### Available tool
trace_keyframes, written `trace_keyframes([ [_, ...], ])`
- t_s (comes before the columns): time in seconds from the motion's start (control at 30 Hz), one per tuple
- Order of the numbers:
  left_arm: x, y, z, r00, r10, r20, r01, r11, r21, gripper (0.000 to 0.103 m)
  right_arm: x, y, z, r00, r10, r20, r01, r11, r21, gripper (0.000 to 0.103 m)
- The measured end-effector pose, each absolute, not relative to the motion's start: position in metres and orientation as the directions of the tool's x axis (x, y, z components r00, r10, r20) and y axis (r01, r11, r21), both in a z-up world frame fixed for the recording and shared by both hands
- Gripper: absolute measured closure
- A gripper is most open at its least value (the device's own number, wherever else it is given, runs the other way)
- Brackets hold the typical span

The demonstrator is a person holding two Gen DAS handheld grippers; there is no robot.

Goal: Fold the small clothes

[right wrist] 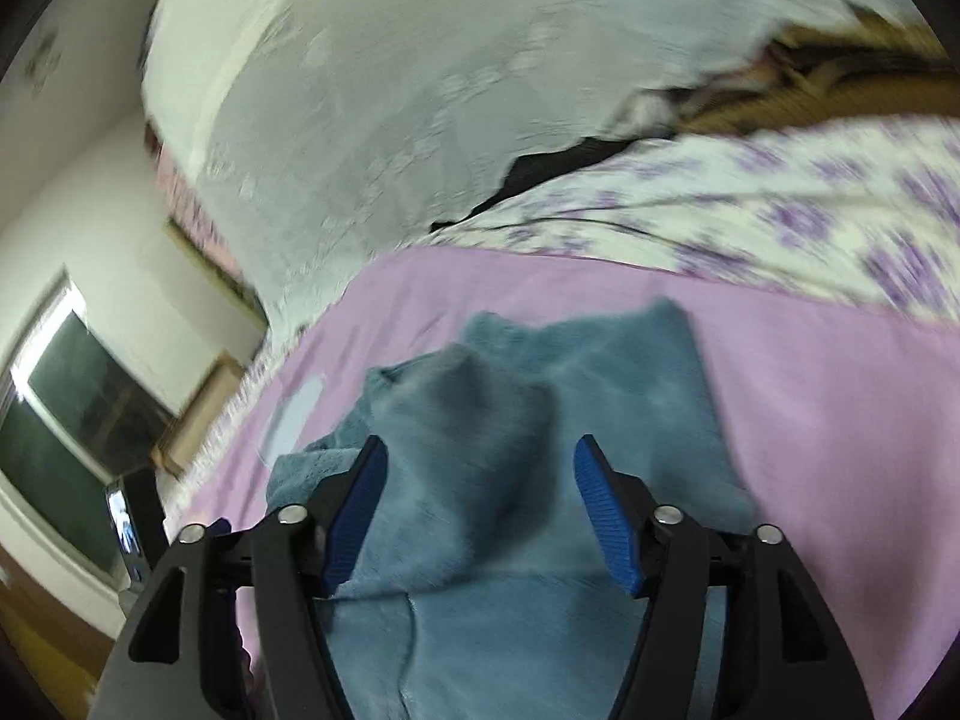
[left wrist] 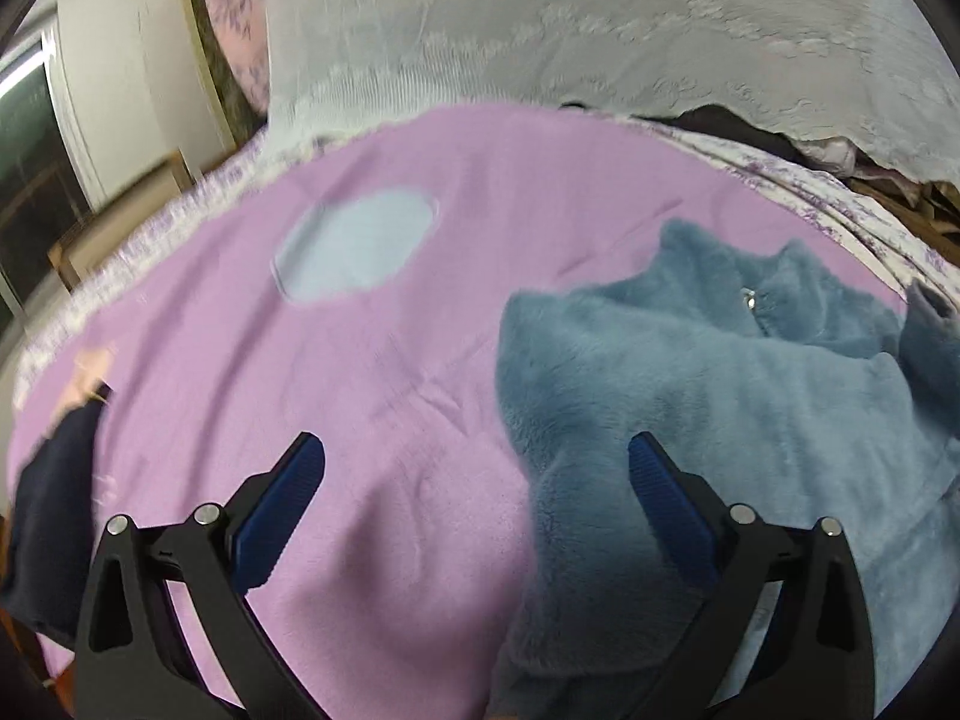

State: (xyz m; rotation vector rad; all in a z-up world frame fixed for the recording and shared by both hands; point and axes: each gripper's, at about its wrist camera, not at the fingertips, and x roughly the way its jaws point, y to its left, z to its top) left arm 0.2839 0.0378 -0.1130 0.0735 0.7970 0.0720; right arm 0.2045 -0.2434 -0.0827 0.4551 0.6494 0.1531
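A fluffy blue-grey small jacket [left wrist: 720, 384] lies on a pink blanket [left wrist: 384, 336], collar and a shiny clasp toward the far side. In the left wrist view it fills the right half. My left gripper [left wrist: 477, 456] is open and empty, hovering over the jacket's left edge, its right finger above the fur. In the right wrist view the jacket [right wrist: 492, 420] lies bunched, with a raised fold in the middle. My right gripper [right wrist: 480, 462] is open, its jaws either side of that raised fold, holding nothing.
The pink blanket has a pale blue oval patch [left wrist: 354, 246] at the far left. A white lace cover [left wrist: 600, 30] hangs behind the bed. A purple floral sheet [right wrist: 780, 216] lies at the right. A dark garment [left wrist: 54, 492] lies at the left edge.
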Motion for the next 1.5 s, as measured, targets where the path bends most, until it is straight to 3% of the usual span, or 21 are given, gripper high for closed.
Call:
trace_keyframes([
  [0.1, 0.294, 0.042, -0.130, 0.663, 0.072, -0.745, -0.024, 0.997, 0.075, 0.004, 0.231, -0.207, -0.085, 0.745, 0.145, -0.651, 0.024, 0.970, 0.242, 0.032],
  [0.13, 0.298, 0.041, -0.136, 0.644, 0.073, -0.761, -0.020, 0.997, 0.079, 0.004, 0.235, -0.202, -0.087, 0.748, 0.074, -0.660, 0.050, 0.984, 0.168, 0.037],
  [0.17, 0.300, 0.042, -0.139, 0.633, 0.068, -0.771, -0.019, 0.997, 0.073, 0.004, 0.236, -0.204, -0.088, 0.761, 0.046, -0.647, 0.070, 0.986, 0.153, 0.069],
  [0.2, 0.301, 0.046, -0.141, 0.625, 0.054, -0.779, -0.020, 0.998, 0.054, 0.004, 0.235, -0.210, -0.089, 0.762, 0.049, -0.646, 0.086, 0.981, 0.175, 0.094],
  [0.37, 0.300, 0.048, -0.148, 0.607, 0.049, -0.793, -0.011, 0.999, 0.053, 0.004, 0.223, -0.287, -0.140, 0.699, 0.113, -0.706, 0.247, 0.889, 0.386, 0.089],
  [0.4, 0.299, 0.044, -0.149, 0.612, 0.064, -0.788, -0.008, 0.997, 0.075, 0.004, 0.219, -0.302, -0.152, 0.711, 0.208, -0.672, 0.217, 0.844, 0.491, 0.089],
  [0.47, 0.296, 0.041, -0.146, 0.622, 0.080, -0.779, -0.010, 0.996, 0.094, 0.004, 0.214, -0.311, -0.146, 0.723, 0.250, -0.645, 0.211, 0.809, 0.549, 0.087],
  [0.6, 0.284, 0.057, -0.120, 0.646, 0.021, -0.763, -0.010, 1.000, 0.020, 0.004, 0.184, -0.319, -0.119, 0.794, 0.124, -0.594, 0.256, 0.819, 0.513, 0.073],
  [0.7, 0.284, 0.063, -0.096, 0.695, 0.014, -0.719, -0.012, 1.000, 0.008, 0.004, 0.179, -0.305, -0.097, 0.821, 0.151, -0.550, 0.168, 0.857, 0.487, 0.073],
  [0.8, 0.307, 0.059, -0.086, 0.706, 0.071, -0.704, -0.025, 0.997, 0.076, 0.004, 0.191, -0.274, -0.093, 0.798, 0.202, -0.568, 0.087, 0.894, 0.440, 0.072],
  [0.93, 0.360, 0.066, -0.119, 0.606, 0.120, -0.786, -0.076, 0.993, 0.092, 0.004, 0.213, -0.254, -0.119, 0.741, 0.172, -0.649, 0.105, 0.925, 0.364, 0.072],
  [1.0, 0.373, 0.072, -0.139, 0.587, 0.085, -0.805, -0.078, 0.996, 0.049, 0.004, 0.221, -0.259, -0.137, 0.709, 0.197, -0.677, 0.120, 0.913, 0.391, 0.073],
  [1.1, 0.369, 0.078, -0.134, 0.595, 0.061, -0.801, -0.087, 0.996, 0.011, 0.004, 0.213, -0.267, -0.130, 0.734, 0.227, -0.640, 0.117, 0.886, 0.448, 0.073],
  [1.27, 0.316, 0.090, -0.106, 0.658, -0.045, -0.751, -0.021, 0.997, -0.078, 0.004, 0.190, -0.262, -0.110, 0.771, 0.215, -0.600, 0.064, 0.910, 0.409, 0.066],
  [1.5, 0.287, 0.071, -0.146, 0.586, 0.029, -0.810, 0.018, 0.999, 0.049, 0.004, 0.197, -0.267, -0.135, 0.706, 0.234, -0.668, 0.097, 0.903, 0.419, 0.064],
])
